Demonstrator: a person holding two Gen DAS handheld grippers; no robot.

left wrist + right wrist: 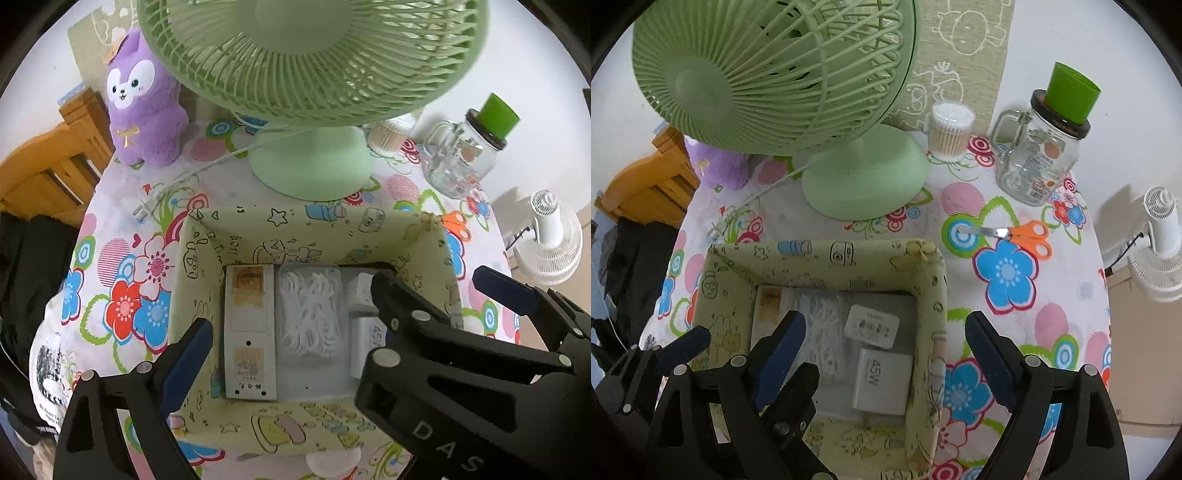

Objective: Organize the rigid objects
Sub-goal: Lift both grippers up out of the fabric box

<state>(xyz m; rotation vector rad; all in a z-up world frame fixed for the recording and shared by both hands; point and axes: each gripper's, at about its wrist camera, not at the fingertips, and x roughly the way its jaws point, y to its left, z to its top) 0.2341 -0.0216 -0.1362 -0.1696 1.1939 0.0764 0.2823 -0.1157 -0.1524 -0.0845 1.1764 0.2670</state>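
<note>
Both claws hang spread and empty over the fabric box [931, 280]: left gripper [291, 314], right gripper [886, 336]. Inside the box lie a white charger [882, 380], a smaller adapter [871, 326], what look like floss picks [310, 314], and a flat white pack [251, 332]. Scissors [1015, 234] lie just right of the box.

**Obstructed and Cropped Items**

Green desk fan [314, 55]: grille cut off by the top edge in the left wrist view. Purple plush toy [716, 166]: mostly hidden behind the fan in the right wrist view. White charger [364, 343]: partly covered by a black finger. Label print on the glass jar [1039, 166]: too small to read.
</note>
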